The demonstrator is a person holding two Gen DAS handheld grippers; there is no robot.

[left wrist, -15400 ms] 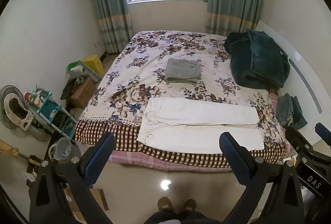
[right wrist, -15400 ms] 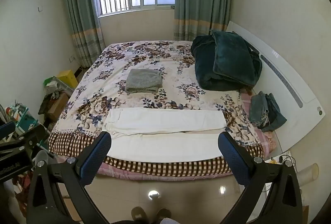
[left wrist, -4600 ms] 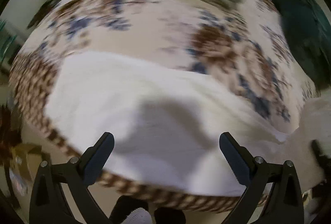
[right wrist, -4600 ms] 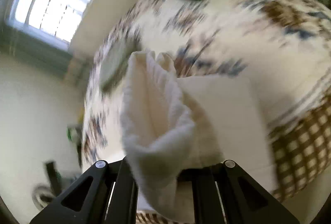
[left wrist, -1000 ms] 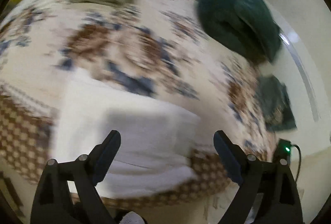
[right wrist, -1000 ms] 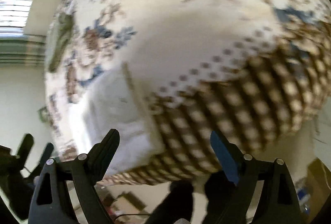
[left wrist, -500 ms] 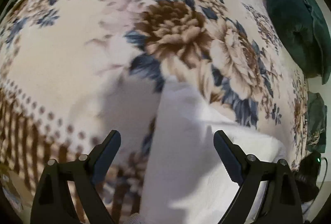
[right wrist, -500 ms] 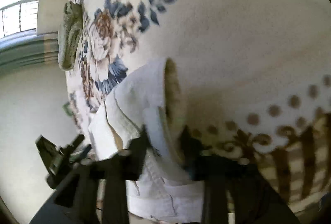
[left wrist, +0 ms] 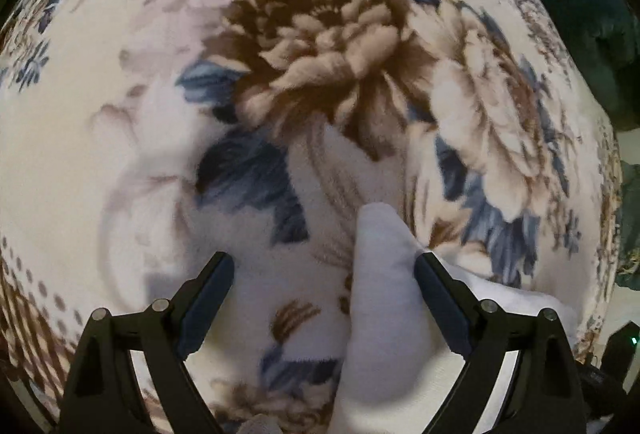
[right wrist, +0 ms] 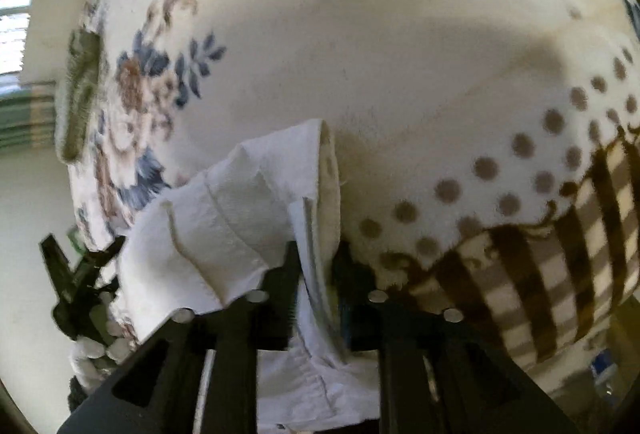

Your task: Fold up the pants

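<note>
Right gripper (right wrist: 316, 286) now clamps pants (right wrist: 248, 201) | left gripper (left wrist: 324, 294) spread

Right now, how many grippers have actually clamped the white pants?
1. The right gripper is shut on the white pants; the left gripper is open, with a fold between its fingers.

Black left gripper (left wrist: 324, 276), blue pads (left wrist: 208, 298), silver screws.

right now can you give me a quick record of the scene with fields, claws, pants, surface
left claw: open, a white corner of the pants between its fingers, not clamped
right claw: shut on the pants' folded edge
pants: white, bunched, partly folded over
surface: floral blanket with a checked border
other: dark green bedding at far right
</note>
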